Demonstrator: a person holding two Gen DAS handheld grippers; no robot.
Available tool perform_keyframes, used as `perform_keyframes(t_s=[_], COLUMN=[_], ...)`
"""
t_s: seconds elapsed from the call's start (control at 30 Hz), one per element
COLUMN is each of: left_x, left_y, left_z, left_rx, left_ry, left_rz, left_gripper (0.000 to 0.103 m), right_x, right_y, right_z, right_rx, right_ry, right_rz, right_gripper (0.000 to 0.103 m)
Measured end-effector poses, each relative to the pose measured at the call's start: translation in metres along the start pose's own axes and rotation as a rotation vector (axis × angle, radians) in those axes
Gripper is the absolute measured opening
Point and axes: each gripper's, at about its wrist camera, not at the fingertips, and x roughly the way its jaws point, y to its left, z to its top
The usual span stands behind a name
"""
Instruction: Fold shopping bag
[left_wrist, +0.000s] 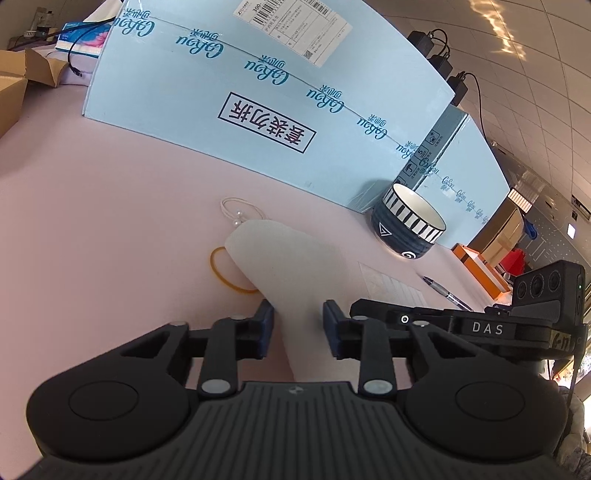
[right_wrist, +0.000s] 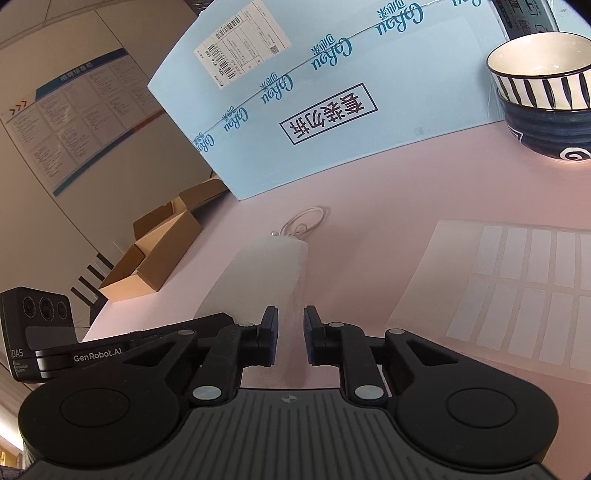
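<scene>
Left wrist view: a pale blue box (left_wrist: 166, 110) stands along the pink bench's (left_wrist: 92, 240) far edge. It is printed "Cobou" repeatedly, upside down. A framed line of Chinese characters and a barcode label (left_wrist: 295, 29) are too small to read. The white shopping bag (left_wrist: 284, 266), folded into a long strip, runs from the left tongs (left_wrist: 298, 317) away toward the box. The pads grip it on both sides, and its near end is hidden under them. Its rounded far end covers part of a rubber band (left_wrist: 221, 273).

Right wrist view: the left tongs' body reads "DAS" and "GenRobot.AI". The right tongs (right_wrist: 290, 321) stand slightly open over the bag's right edge. The wall poster's (right_wrist: 74, 122) text is illegible. A striped bowl (right_wrist: 543, 103) is cut off at the right.
</scene>
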Motion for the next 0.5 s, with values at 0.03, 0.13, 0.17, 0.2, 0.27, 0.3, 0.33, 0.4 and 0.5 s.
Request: perform_keyframes(t_s=[0.03, 0.13, 0.17, 0.2, 0.27, 0.3, 0.33, 0.4, 0.5], left_x=[-0.002, -0.01, -0.011, -0.011, -0.012, -0.012, -0.012, -0.012, -0.009], left_y=[0.001, 0.006, 0.01, 0.013, 0.019, 0.021, 0.022, 0.024, 0.022], left_z=[0.0, 0.002, 0.003, 0.004, 0.005, 0.006, 0.006, 0.006, 0.007], left_rx=[-0.003, -0.053, -0.081, -0.11, -0.162, -0.185, -0.197, -0.22, -0.205], left_ry=[-0.013, -0.045, -0.042, -0.039, -0.039, -0.041, -0.041, -0.039, -0.03], left_rz=[-0.014, -0.103, -0.133, -0.162, -0.218, -0.243, -0.258, -0.286, -0.24], left_gripper=[0.002, 0.002, 0.002, 0.002, 0.002, 0.002, 0.002, 0.003, 0.004], right_x=[-0.002, -0.005, -0.007, -0.008, -0.012, -0.014, -0.016, -0.016, -0.016], right_y=[0.001, 0.001, 0.0, 0.0, -0.001, 0.0, 0.001, 0.002, 0.003], right_z=[0.0, 0.0, 0.001, 0.001, 0.002, 0.002, 0.002, 0.003, 0.003], right_rx=[-0.006, 0.0, 0.006, 0.012, 0.026, 0.027, 0.022, 0.019, 0.02], right_ry=[-0.01, -0.037, -0.046, -0.055, -0.076, -0.085, -0.095, -0.095, -0.096], right_rz=[0.005, 0.041, 0.056, 0.072, 0.12, 0.132, 0.14, 0.146, 0.202], right_gripper=[0.015, 0.015, 0.017, 0.018, 0.023, 0.023, 0.023, 0.022, 0.006])
